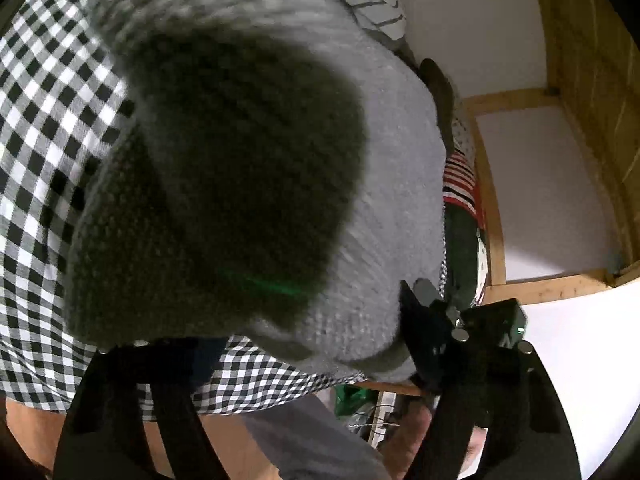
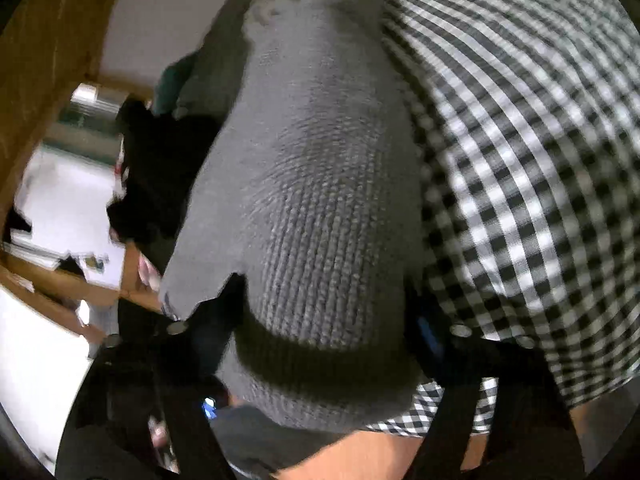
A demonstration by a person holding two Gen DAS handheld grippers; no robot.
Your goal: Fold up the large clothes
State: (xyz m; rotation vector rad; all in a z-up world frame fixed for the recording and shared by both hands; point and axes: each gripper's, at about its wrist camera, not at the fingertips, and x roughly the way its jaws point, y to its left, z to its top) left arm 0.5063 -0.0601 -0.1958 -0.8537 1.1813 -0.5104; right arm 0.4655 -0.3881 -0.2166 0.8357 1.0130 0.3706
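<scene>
Grey knit sweater (image 1: 380,184) spread over checked cloth (image 1: 44,128), its thick, soft, floppy hem bunched between partly open left gripper (image 1: 296,344) and right gripper (image 2: 320,340), grip unclear; probably best pinched at hem corners.

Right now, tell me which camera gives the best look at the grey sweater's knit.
The right wrist view: the grey sweater shows clear vertical ribs down to its hem. In the left wrist view the sweater is blurred and a dark shadow covers much of it.
</scene>
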